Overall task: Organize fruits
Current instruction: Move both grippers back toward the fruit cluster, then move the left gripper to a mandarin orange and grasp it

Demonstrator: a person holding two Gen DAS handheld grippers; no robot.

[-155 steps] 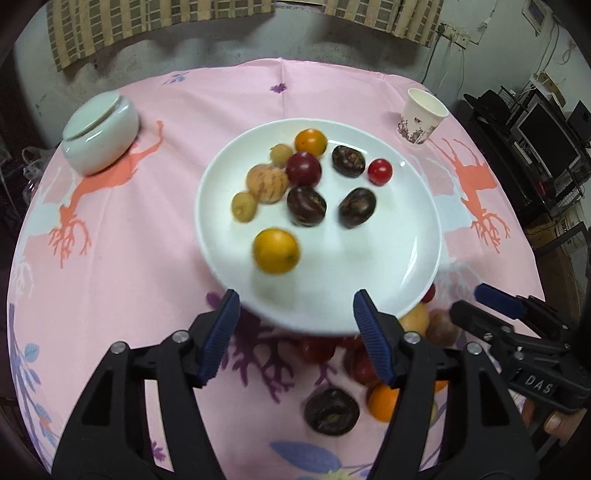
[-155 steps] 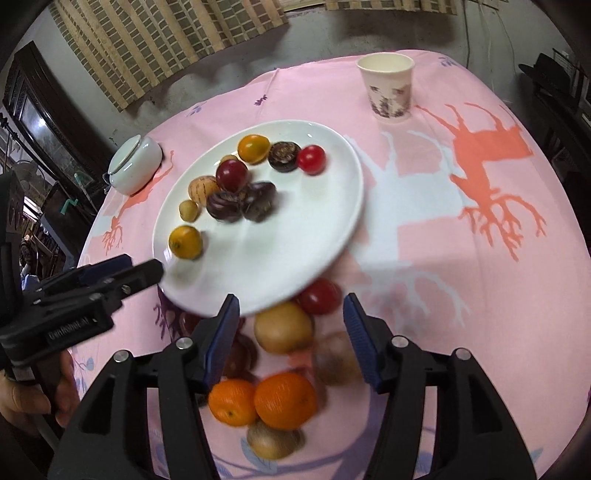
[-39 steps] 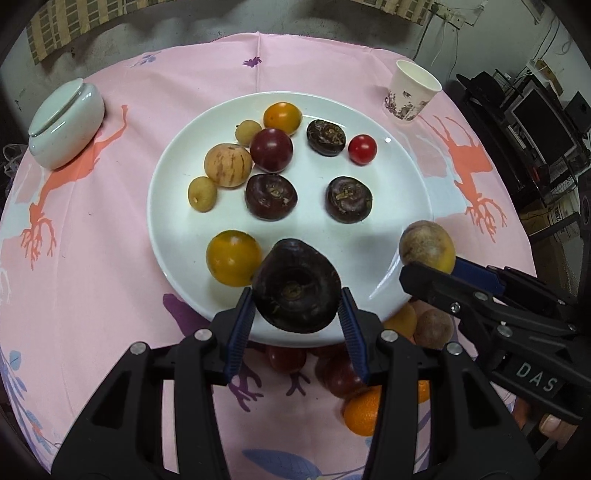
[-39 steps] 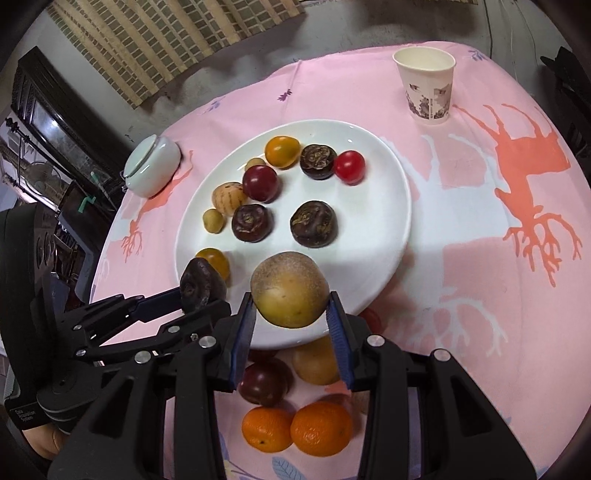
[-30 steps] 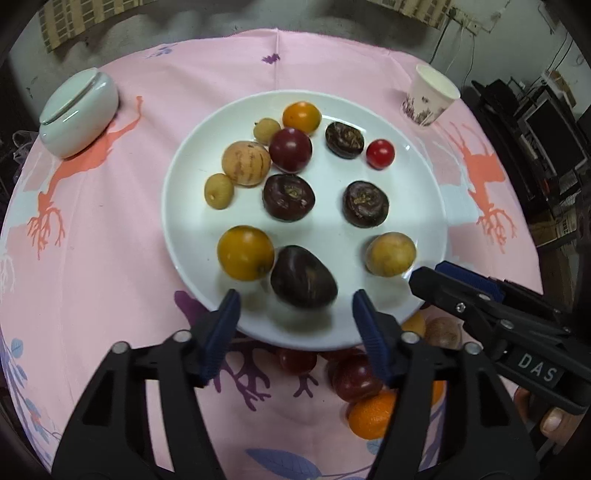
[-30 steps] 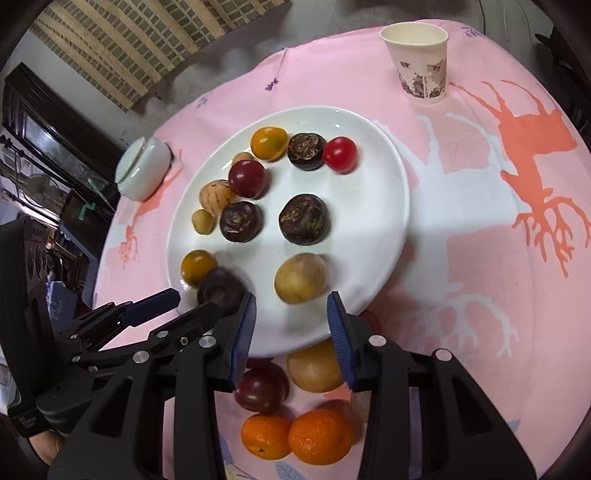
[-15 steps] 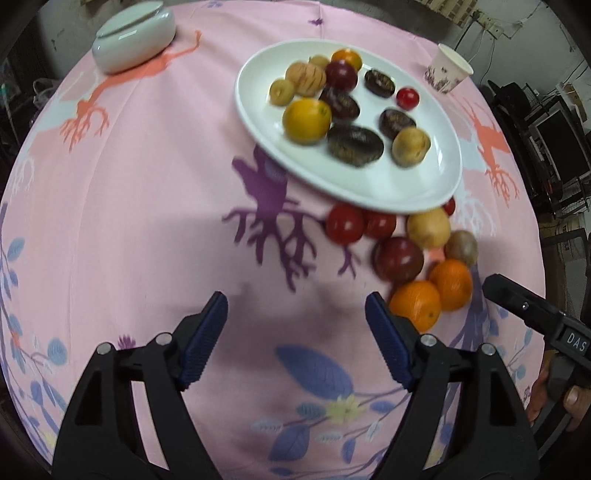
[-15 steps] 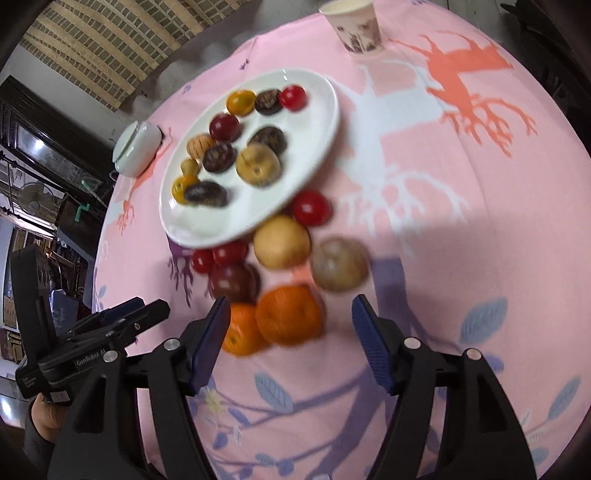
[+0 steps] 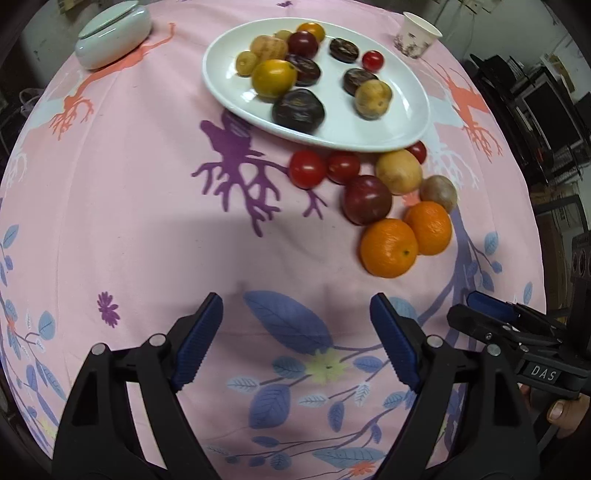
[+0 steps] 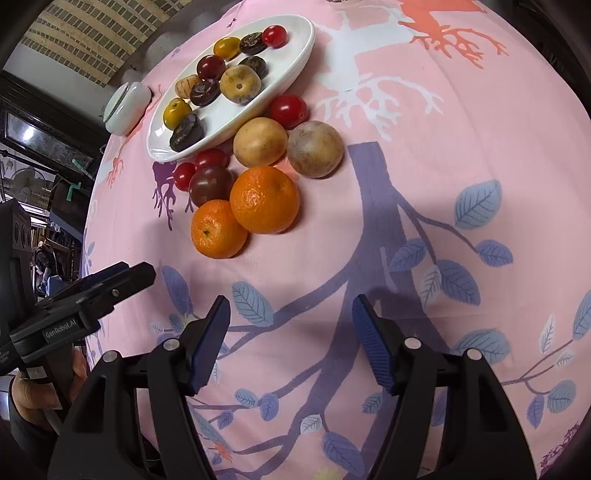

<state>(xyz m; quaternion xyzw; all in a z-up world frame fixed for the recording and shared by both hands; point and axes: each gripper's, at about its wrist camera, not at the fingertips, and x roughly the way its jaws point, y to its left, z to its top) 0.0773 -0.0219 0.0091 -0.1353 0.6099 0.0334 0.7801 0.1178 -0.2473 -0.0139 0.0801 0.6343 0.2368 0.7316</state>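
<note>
Left hand-held gripper: black arms with ribbed blue pads, jaws opening, nothing between them, only patterned cloth below.
Right hand-held gripper: same build, jaws standing apart and empty over printed blue leaves.
Loose fruit: a cluster lies on the counter ahead of both grippers, well clear of the pads, just beside the near rim of the plate.
Oranges: two round, dimpled-skin oranges touch each other at the near edge of the cluster, closest to the right gripper.
Other loose pieces: a glossy dark-red plum, smooth red cherry tomatoes, a matte yellow-tan round fruit and a dull brownish one.
Plate: a glossy white oval ceramic plate, farther off, carrying small fruits, among them wrinkled dark-brown ones, a shiny yellow one and a tan one.
Counter: round, covered by a soft pink cloth with purple, coral and blue branch prints.
Beyond: a pale lidded ceramic jar and a printed paper cup.
</note>
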